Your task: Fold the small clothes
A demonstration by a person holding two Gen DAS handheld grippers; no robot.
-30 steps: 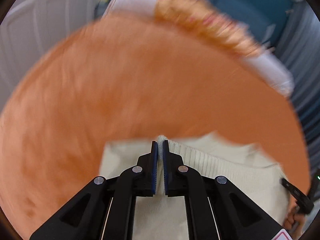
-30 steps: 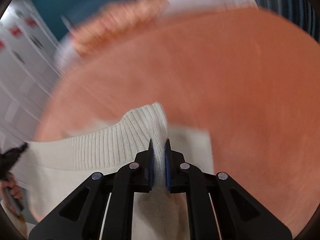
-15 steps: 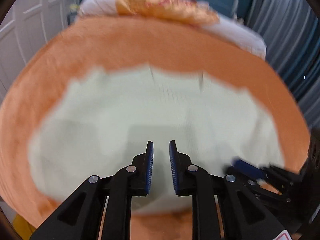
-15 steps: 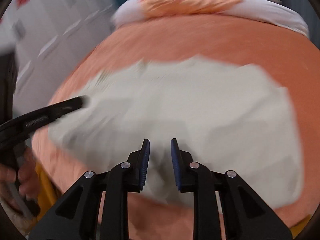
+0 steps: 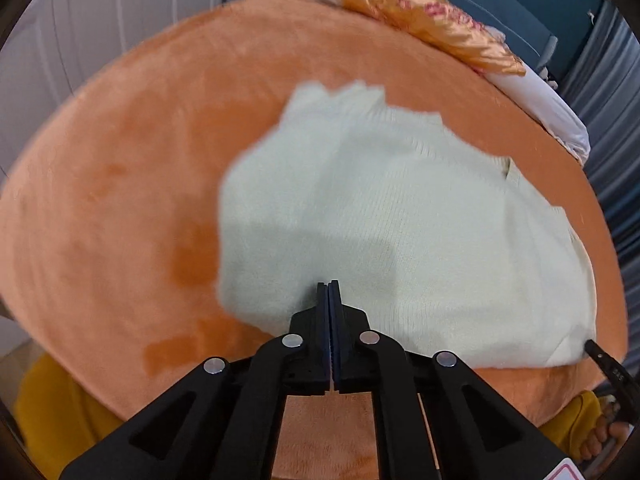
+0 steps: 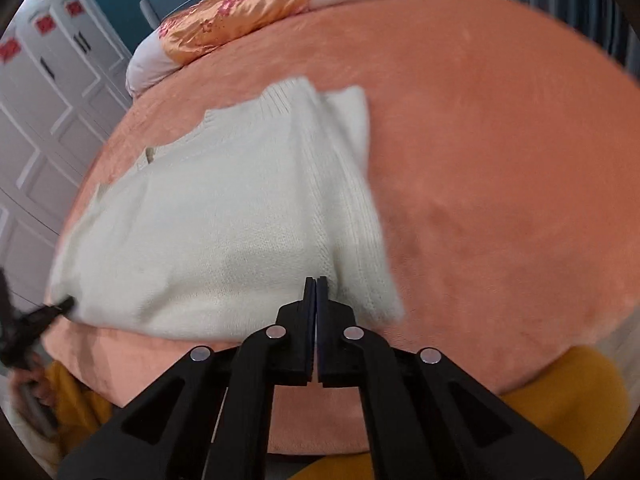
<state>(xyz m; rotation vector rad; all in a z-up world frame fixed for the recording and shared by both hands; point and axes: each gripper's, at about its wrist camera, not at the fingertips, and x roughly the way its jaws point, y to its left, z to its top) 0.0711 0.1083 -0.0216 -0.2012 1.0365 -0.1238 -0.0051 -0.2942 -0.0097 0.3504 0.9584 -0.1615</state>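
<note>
An orange plush blanket [image 5: 140,168] is covering a bed beside white panelled closet doors [image 6: 44,128] and a teal wall. A cream knit sweater [image 5: 400,220] is lying spread across it. Both the left gripper [image 5: 329,286] and right gripper [image 6: 316,282] are pressed closed, apparently holding nothing, at the sweater's near edge.

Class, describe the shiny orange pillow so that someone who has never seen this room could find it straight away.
Start from the big bed covered by a fuzzy orange blanket. At its far end lies a plump white pillow, and the glossy orange satin pillow rests on top of it. Its sheen and pink flower pattern set it apart from the plain white pillow and the cream knitted sweater lying nearer.
</note>
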